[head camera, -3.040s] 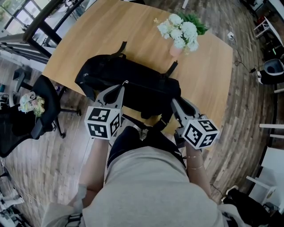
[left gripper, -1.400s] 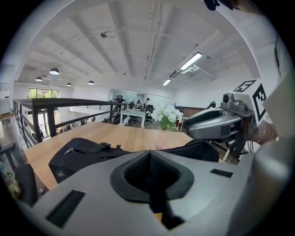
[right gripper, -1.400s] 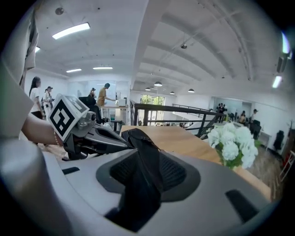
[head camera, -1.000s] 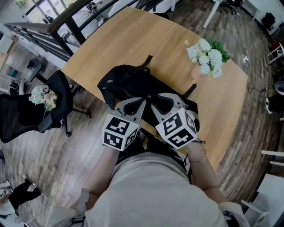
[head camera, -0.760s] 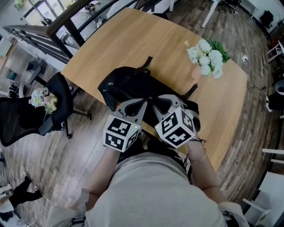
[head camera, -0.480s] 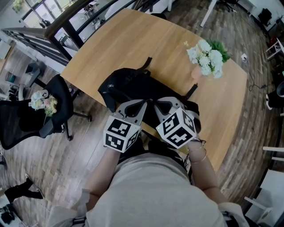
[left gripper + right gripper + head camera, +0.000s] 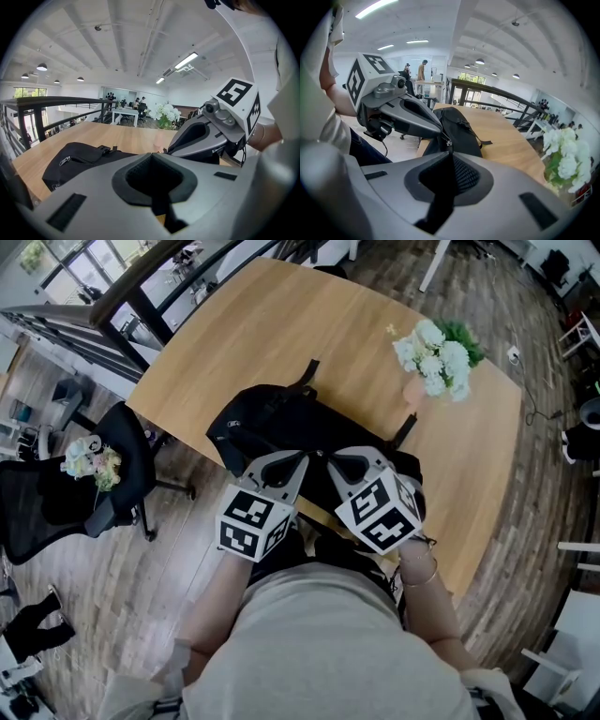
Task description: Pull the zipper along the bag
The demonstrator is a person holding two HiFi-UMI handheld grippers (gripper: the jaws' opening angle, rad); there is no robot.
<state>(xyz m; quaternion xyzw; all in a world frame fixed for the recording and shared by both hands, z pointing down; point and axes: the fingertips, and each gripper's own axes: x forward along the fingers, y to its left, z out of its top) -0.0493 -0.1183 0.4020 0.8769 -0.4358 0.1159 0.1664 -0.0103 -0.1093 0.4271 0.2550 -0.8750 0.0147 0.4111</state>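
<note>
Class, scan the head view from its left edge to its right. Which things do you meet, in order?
Black office chair → left gripper → right gripper → white flowers. The bag is left out: it lies under both grippers.

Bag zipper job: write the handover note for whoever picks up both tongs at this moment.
Left tongs: shut, tips at the black bag; what they pinch is hidden.
Right tongs: have just been closing, now shut on what looks like the zipper pull, right beside the left tips.
The bag lies on the table, at its near edge.
Done: pull gripped. Left: draw the zipper along the bag.
</note>
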